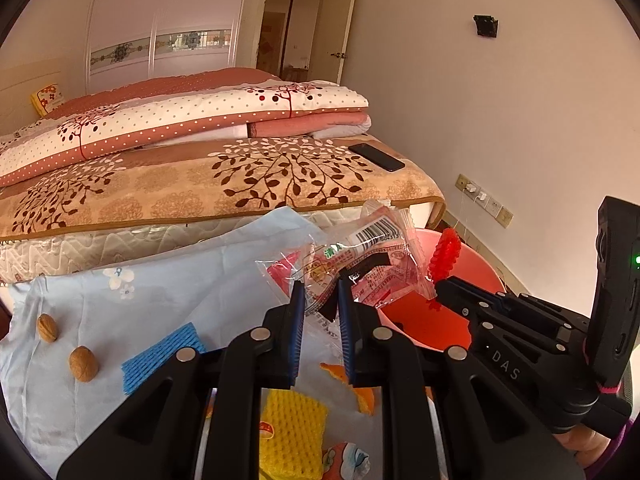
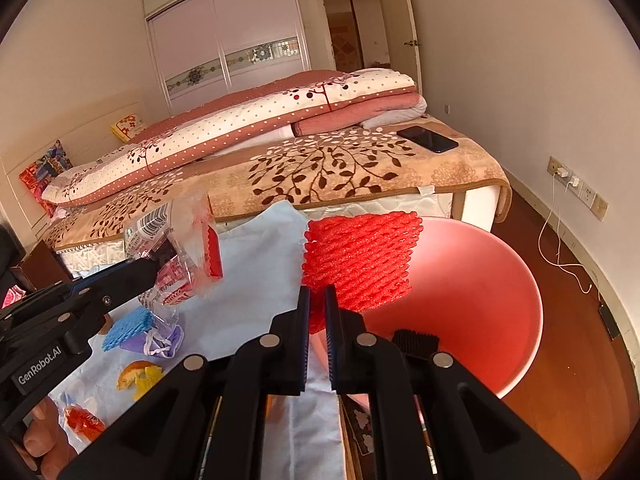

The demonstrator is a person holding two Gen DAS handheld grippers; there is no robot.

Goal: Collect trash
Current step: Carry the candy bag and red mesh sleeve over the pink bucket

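Observation:
My left gripper [image 1: 320, 292] is shut on a clear plastic snack wrapper [image 1: 360, 256] with a barcode and red print, held above the table's right edge beside the red basin [image 1: 432, 320]. The wrapper also shows in the right wrist view [image 2: 176, 248]. My right gripper [image 2: 317, 300] is shut on a red foam fruit net [image 2: 360, 260] and holds it over the near rim of the red basin [image 2: 480, 300]. In the left wrist view the net [image 1: 444, 254] hangs over the basin from the right gripper's tips.
On the light blue cloth [image 1: 160, 280] lie two walnuts [image 1: 83, 363], a blue foam net [image 1: 160, 360], a yellow foam net [image 1: 292, 432], orange peel [image 1: 360, 392] and a purple mask [image 2: 160, 344]. A bed with a phone [image 1: 376, 156] stands behind. A cable [image 2: 560, 248] trails on the floor.

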